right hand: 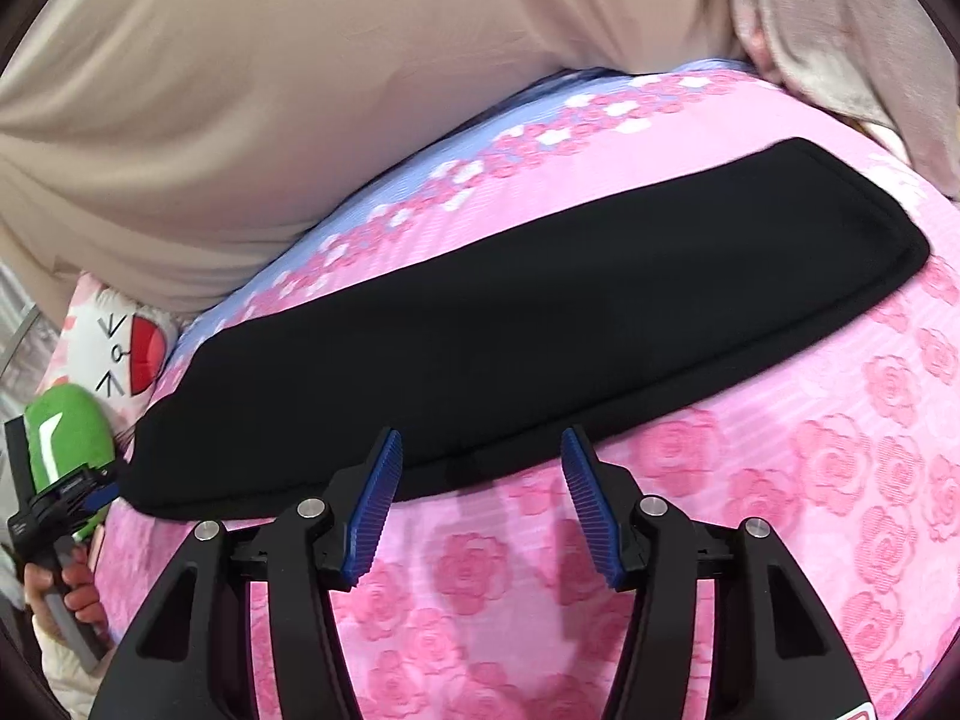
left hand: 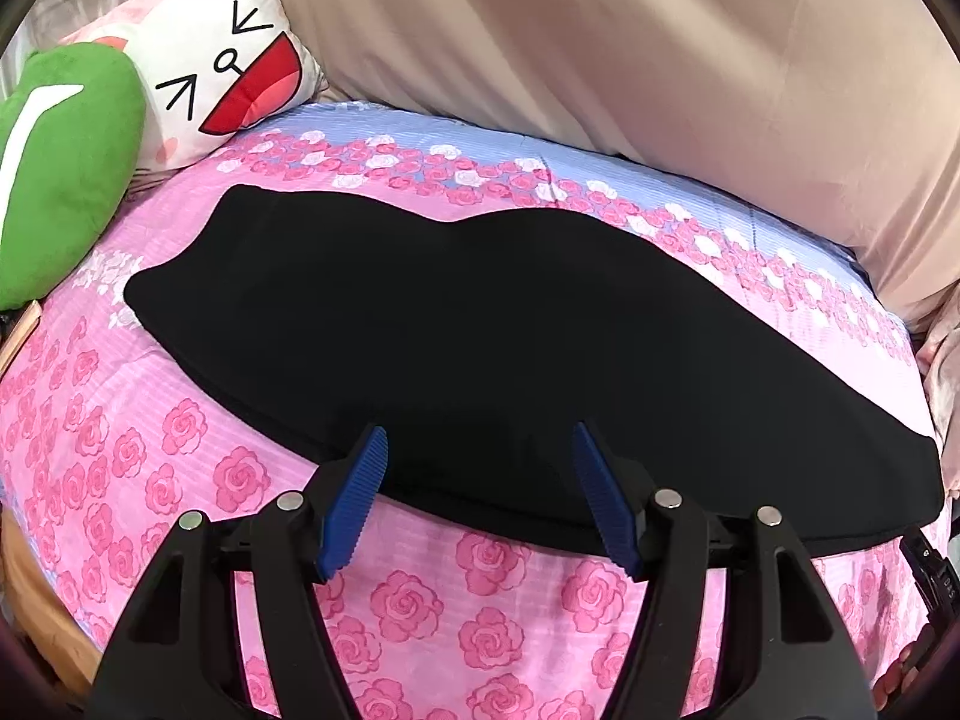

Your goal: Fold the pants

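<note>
No readable words or numbers, only a drawn cartoon face (arrow-shaped eyes) on the white pillow

The pants lie flat on the bed, stretched lengthwise from left to right. Behind them a blanket is heaped along the far side of the bed. At the far left a face pillow leans by the blanket, with a plush cushion before it. Each hand-held gripper, left and right, sits at the pants' near edge
</note>
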`<state>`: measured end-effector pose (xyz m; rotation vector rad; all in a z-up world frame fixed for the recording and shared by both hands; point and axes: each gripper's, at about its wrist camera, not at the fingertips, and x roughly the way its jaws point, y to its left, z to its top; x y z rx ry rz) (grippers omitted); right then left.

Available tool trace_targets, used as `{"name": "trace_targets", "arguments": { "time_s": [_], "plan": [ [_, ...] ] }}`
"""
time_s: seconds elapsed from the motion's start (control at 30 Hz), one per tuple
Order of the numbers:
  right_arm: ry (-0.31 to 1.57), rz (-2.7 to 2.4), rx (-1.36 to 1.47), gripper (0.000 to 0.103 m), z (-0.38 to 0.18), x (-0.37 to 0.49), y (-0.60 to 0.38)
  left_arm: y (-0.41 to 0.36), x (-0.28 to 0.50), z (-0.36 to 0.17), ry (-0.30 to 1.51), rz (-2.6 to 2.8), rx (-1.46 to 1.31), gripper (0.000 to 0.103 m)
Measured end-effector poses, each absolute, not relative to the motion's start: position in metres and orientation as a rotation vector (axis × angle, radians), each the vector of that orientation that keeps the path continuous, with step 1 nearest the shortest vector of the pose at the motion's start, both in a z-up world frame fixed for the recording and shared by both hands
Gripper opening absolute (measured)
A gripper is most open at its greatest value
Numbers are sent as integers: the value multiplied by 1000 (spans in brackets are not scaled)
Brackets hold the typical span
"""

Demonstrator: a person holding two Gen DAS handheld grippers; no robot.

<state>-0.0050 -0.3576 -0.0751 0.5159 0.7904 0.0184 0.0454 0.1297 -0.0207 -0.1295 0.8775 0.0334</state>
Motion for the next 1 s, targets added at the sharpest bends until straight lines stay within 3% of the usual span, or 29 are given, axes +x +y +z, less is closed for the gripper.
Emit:
{"name": "trace_targets", "arguments": {
  "time_s": [0.23, 0.73, 0.8, 0.83, 0.87, 1.0],
  "plan": [
    [833, 110, 538, 52, -83, 12, -334, 148, 40, -21, 864, 84, -136, 68],
    [868, 118, 525, 51, -93, 26, -329, 164, 44, -27, 877, 101, -166, 68],
    [846, 117, 540, 43, -92, 37, -334, 162, 45, -26, 878, 94, -166, 69],
    [838, 109, 542, 27, -92, 43, -336, 159, 46, -26, 880, 92, -164, 69],
    [826, 99, 540, 4, -91, 48, -339, 158, 46, -25, 879, 89, -163, 69],
    [745, 125, 520, 4, -64, 35, -338, 156, 41, -19, 869, 93, -152, 69]
  ]
}}
